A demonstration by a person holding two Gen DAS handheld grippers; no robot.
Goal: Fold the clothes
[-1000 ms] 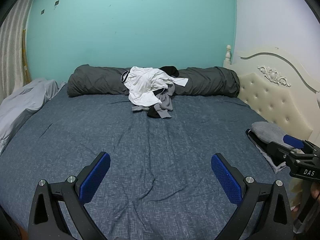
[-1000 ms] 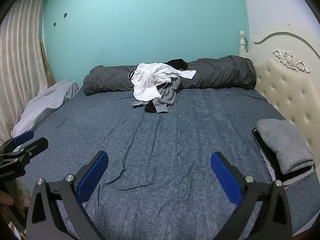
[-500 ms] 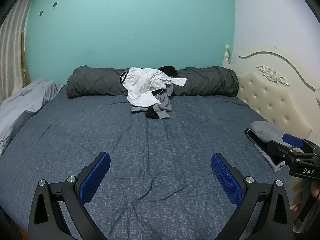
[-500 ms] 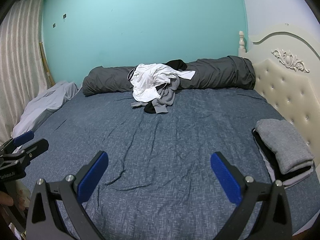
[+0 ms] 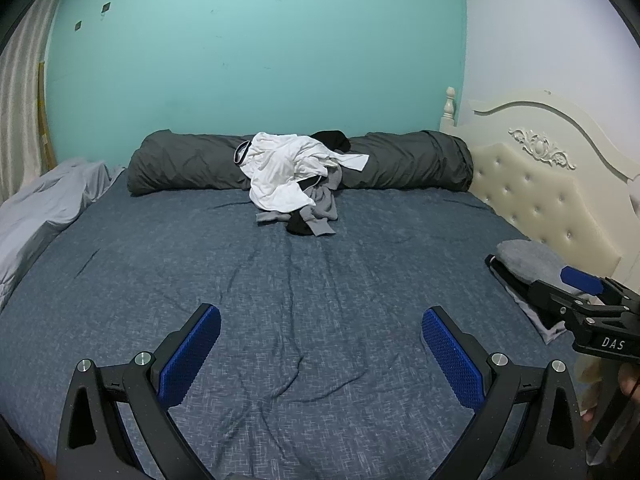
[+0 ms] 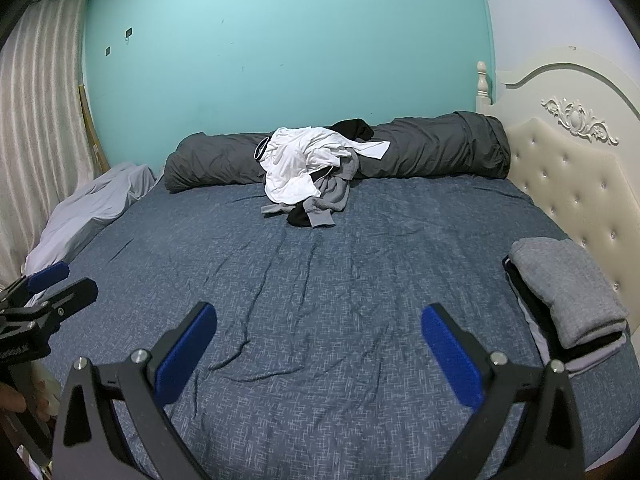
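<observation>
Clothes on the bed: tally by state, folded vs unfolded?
Folded garments in the stack by the headboard: 3 visible layers, grey over black over light grey.
Unfolded pile against the dark bolster: at least 3 (white, grey, black); tangled.
Total: about 6.

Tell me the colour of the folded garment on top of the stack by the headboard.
Grey: the top folded garment, clearest in the right wrist view.

Your pile of unfolded clothes (image 5: 298,184) is tangled, so you cannot count its garments; a black piece (image 5: 332,139) sits mostly buried behind the white one. The right gripper (image 5: 582,286) blocks part of the folded stack (image 5: 524,258) in the left wrist view. Your hand (image 6: 12,402) is cut off at the frame edge.
</observation>
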